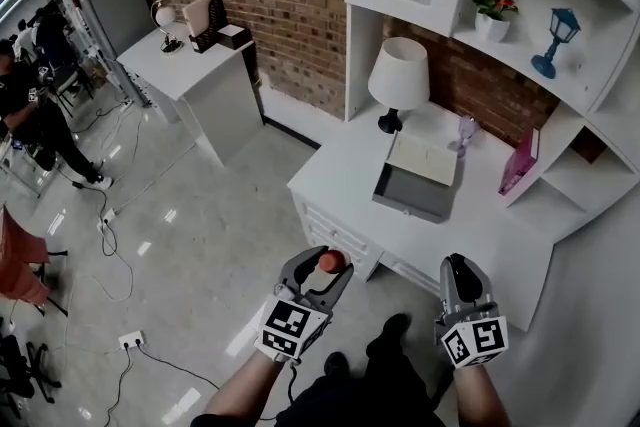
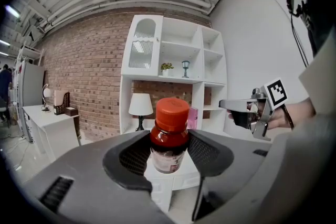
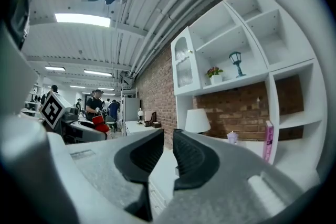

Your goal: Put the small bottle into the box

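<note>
A small brown bottle (image 2: 169, 136) with a red cap (image 1: 331, 261) stands upright between the jaws of my left gripper (image 1: 325, 277), which is shut on it, above the floor in front of the white desk (image 1: 470, 240). The grey box (image 1: 415, 189) lies open on the desk, its pale lid (image 1: 424, 158) folded back, well beyond the bottle. My right gripper (image 1: 462, 277) hangs to the right, near the desk's front edge, jaws together with nothing between them (image 3: 169, 157). The right gripper view catches the red-capped bottle (image 3: 100, 122) at far left.
A white lamp (image 1: 398, 75) stands behind the box, with a small purple glass (image 1: 466, 129) and a pink book (image 1: 519, 162) to its right. Shelves above hold a flower pot (image 1: 494, 12) and a blue lantern (image 1: 556, 37). Desk drawers (image 1: 335, 227) face me. People sit far left.
</note>
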Available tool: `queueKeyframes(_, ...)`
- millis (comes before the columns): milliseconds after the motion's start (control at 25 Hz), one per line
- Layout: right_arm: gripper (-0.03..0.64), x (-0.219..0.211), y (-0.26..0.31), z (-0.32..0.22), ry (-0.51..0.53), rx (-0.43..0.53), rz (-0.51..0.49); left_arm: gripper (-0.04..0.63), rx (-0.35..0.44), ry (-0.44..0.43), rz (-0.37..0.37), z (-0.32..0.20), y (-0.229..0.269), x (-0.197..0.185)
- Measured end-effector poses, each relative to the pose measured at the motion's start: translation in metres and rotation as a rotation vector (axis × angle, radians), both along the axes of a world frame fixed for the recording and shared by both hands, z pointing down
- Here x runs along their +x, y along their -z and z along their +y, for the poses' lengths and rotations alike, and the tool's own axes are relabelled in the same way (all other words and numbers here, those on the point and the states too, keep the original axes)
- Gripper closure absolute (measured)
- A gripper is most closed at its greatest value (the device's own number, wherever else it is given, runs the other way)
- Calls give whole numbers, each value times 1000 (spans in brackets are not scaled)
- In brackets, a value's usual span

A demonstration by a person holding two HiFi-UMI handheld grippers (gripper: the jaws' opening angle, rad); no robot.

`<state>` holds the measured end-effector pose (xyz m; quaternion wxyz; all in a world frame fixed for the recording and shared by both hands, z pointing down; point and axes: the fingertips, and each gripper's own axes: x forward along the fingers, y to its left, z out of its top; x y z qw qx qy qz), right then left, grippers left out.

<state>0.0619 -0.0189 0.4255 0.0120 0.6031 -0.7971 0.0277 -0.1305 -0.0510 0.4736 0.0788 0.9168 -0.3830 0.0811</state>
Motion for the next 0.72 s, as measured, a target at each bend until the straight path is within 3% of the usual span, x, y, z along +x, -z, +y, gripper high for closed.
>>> queueKeyframes(240, 568, 12, 7, -66, 82, 23, -37, 379, 15, 79, -38, -51, 10, 11)
queueKeyframes(720, 577, 62, -4, -179, 198, 9, -108, 379, 15, 151, -107, -133, 19, 78)
